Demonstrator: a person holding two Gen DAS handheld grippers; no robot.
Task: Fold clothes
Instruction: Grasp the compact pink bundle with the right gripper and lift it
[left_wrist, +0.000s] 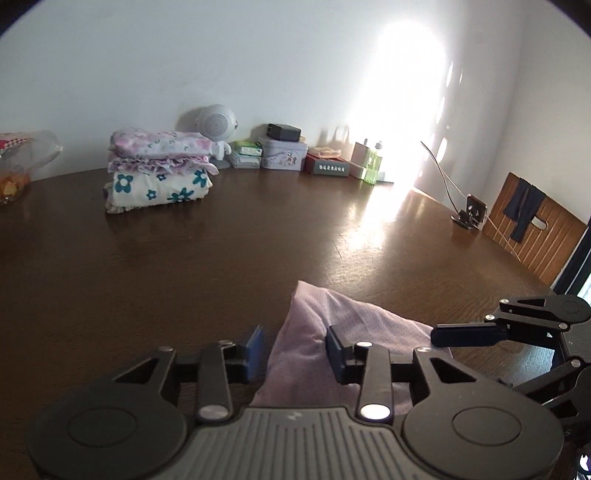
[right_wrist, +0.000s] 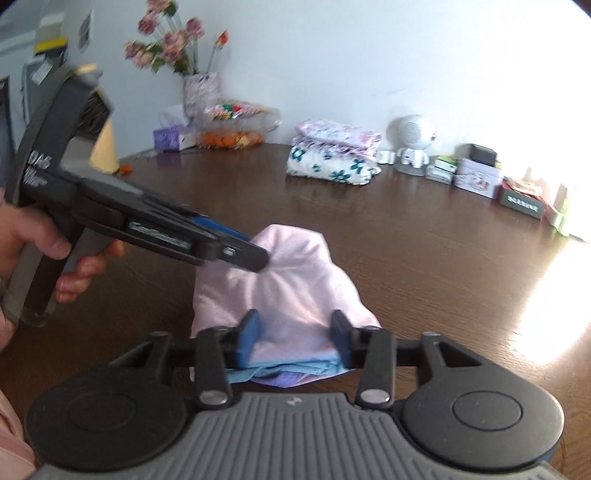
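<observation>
left tongs (right_wrist: 258, 258) lettering too blurred.

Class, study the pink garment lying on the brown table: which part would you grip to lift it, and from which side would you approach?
Grip the pink garment at its near hem, where pink and blue layers stack into a thick edge. Come from the near side, low along the table; the far end is rounded and flat, offering little to pinch. The right hand-held gripper already straddles that hem, probably the easiest hold.

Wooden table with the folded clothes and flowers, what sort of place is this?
Probably a home dining or living room: a dark wooden table against a wall, folded floral clothes, a vase of flowers, and a wooden chair alongside.
</observation>
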